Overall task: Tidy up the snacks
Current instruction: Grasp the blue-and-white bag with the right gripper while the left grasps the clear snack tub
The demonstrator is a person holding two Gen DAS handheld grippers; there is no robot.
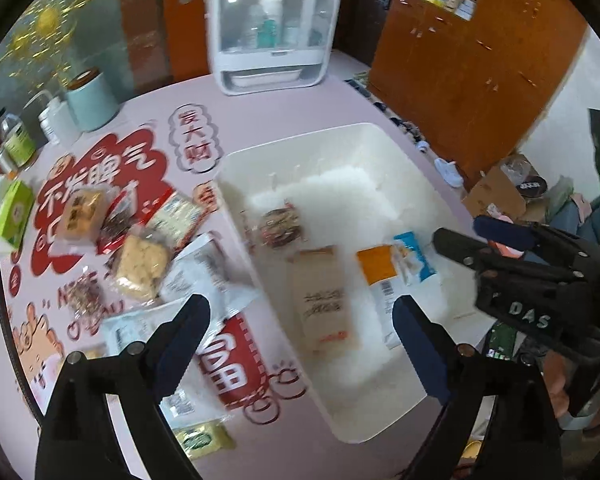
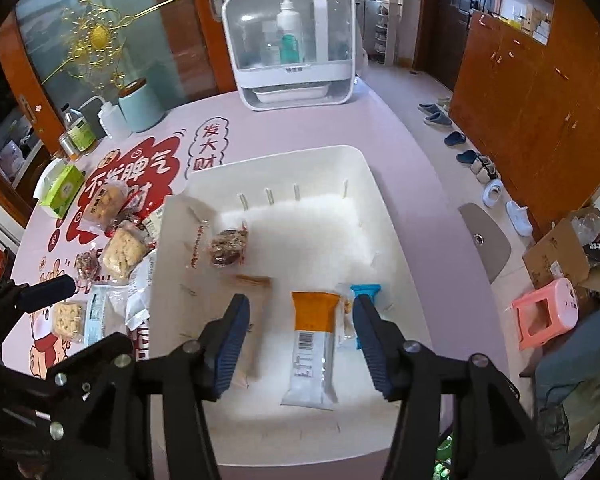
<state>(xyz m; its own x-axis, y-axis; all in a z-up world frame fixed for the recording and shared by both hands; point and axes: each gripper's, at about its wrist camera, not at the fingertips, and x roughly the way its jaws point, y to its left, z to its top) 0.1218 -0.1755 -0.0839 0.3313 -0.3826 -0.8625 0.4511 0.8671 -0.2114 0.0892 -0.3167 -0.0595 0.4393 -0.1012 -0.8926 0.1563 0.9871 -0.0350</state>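
Note:
A white bin [image 1: 380, 136] [image 2: 380, 200] stands on the pink table. In it lie a brown snack in clear wrap [image 1: 278, 226] [image 2: 226, 246], a tan packet [image 1: 324, 292] [image 2: 256, 280], an orange and white packet [image 1: 380, 280] [image 2: 312, 340] and a blue packet [image 1: 414, 256] [image 2: 364, 292]. Several loose snacks [image 1: 140, 264] [image 2: 120, 252] lie on the table left of the bin. My left gripper [image 1: 300, 344] is open and empty above the bin's left rim. My right gripper [image 2: 300, 344] is open and empty over the orange packet; it also shows in the left wrist view [image 1: 480, 240].
A white lidded organiser with bottles [image 1: 274, 28] [image 2: 296, 44] stands at the table's far edge. A teal canister [image 1: 92, 100] [image 2: 140, 106], bottles and a green box [image 1: 14, 212] [image 2: 62, 190] stand far left. Wooden cabinets [image 2: 540, 100], shoes and a pink stool [image 2: 544, 312] are to the right.

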